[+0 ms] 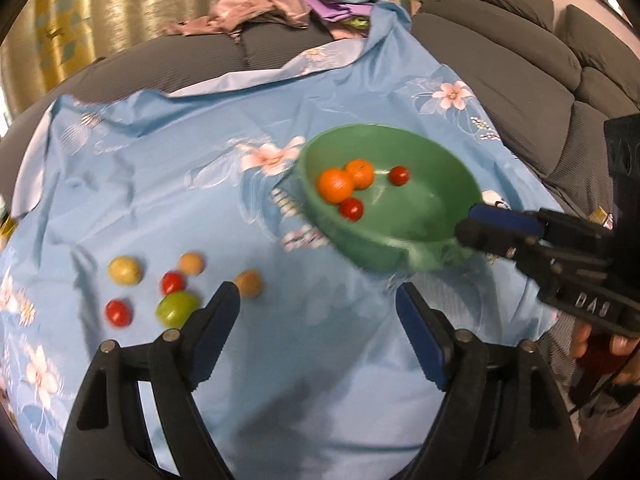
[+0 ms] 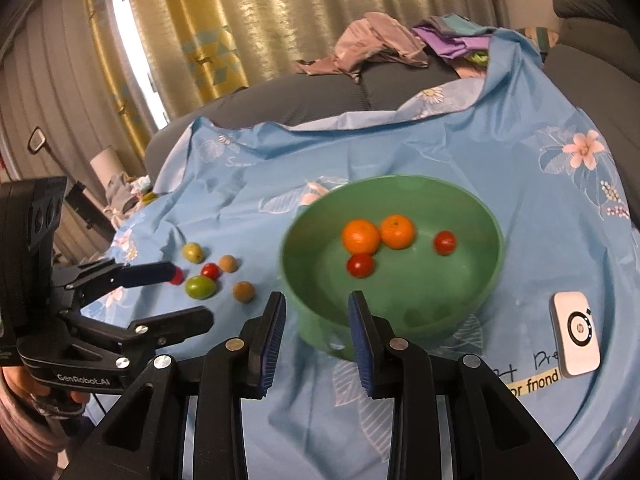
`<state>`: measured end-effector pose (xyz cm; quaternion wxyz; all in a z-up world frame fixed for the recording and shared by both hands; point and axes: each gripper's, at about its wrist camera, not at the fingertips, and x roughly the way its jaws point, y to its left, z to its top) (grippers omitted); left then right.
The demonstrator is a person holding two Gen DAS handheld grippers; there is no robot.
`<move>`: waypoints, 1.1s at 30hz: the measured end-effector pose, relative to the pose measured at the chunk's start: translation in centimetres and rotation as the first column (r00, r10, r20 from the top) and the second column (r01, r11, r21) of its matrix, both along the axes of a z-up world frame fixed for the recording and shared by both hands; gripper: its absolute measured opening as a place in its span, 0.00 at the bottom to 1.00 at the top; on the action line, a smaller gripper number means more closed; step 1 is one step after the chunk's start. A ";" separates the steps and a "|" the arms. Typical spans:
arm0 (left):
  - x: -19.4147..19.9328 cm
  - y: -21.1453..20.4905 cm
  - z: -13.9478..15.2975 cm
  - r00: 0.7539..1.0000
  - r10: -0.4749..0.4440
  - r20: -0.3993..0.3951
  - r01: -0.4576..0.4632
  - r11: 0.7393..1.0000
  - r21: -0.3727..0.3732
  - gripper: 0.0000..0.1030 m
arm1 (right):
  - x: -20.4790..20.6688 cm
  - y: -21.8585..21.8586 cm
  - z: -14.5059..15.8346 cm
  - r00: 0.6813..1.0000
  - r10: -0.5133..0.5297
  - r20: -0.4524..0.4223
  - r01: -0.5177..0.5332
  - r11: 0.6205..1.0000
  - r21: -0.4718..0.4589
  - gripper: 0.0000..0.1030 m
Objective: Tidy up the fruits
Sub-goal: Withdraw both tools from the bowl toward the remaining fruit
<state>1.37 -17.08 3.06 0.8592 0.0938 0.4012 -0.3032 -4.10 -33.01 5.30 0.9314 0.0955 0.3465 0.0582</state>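
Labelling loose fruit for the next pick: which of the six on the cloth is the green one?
The green fruit beside the left gripper's left finger, just below a red tomato. The others are red, tan or yellowish.

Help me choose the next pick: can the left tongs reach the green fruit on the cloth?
Probably yes: the left tongs stand open and empty beside the green fruit, nothing covering it.

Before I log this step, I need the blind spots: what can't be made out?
Right wrist view: a finger of the left gripper covers most of one red fruit.
Left wrist view: blur leaves the kind of the tan fruits unclear.
Right wrist view: the printed lettering is cut off by the white device.
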 end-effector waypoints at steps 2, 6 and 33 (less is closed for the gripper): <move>-0.3 1.4 0.0 1.000 0.028 -0.002 -0.028 1.000 0.004 0.83 | -0.1 0.9 0.3 1.000 0.023 0.003 -0.023 1.000 -0.006 0.32; -1.0 4.5 0.0 0.996 0.090 -0.012 -0.090 0.996 -0.011 0.85 | -0.1 2.6 0.4 0.998 0.067 0.003 -0.067 0.998 -0.021 0.35; -1.5 15.2 -3.3 0.954 0.284 -0.093 -0.292 0.952 -0.092 0.97 | 3.8 11.9 -3.7 0.954 0.256 -0.154 -0.268 0.961 -0.066 0.37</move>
